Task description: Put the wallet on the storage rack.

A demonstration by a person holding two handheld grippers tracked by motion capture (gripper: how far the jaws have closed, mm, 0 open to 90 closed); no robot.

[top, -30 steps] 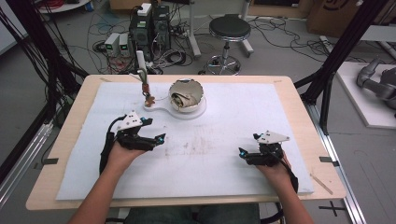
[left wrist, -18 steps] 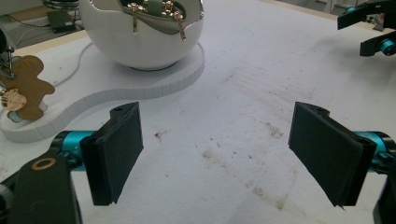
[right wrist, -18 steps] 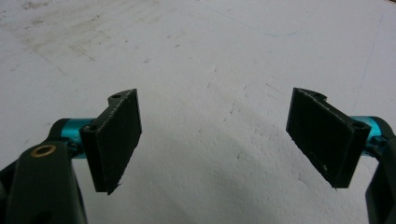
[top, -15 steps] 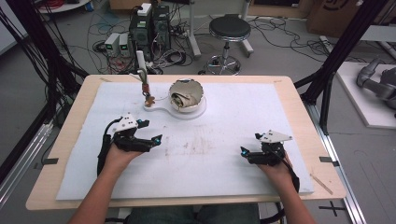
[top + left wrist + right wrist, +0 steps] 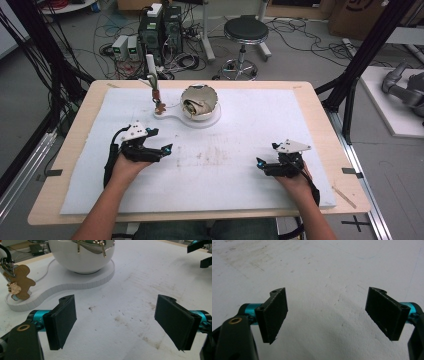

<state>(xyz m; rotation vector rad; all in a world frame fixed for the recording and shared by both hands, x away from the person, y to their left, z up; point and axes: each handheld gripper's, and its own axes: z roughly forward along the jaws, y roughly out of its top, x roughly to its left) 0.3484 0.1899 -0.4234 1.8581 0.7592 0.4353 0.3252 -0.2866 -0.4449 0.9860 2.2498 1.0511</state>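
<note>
Presently, findings as follows.

Left gripper: the left gripper is held in the person's left hand over the white mat; jaws spread wide apart with nothing between them, only stained mat beneath in the left gripper view.

Right gripper: the right gripper is held in the right hand, well apart from the left one; jaws released, wide apart, bare mat between them in the right gripper view.

Bowl: a white round bowl stands ahead of the left gripper on a flat white base, near but apart from the jaws. Its rim is broken open at the top; something pale with gold-coloured pieces lies inside, not identifiable.

Keyring: a brown gingerbread-man charm with a small gold tag hangs ahead and to the left of the left jaw, over the narrow end of the same base.

Mat condition: brown smudges lie between the two grippers.

Table: a wooden table carries the mat.

Surroundings: a stool stands on the floor beyond the far edge.
</note>
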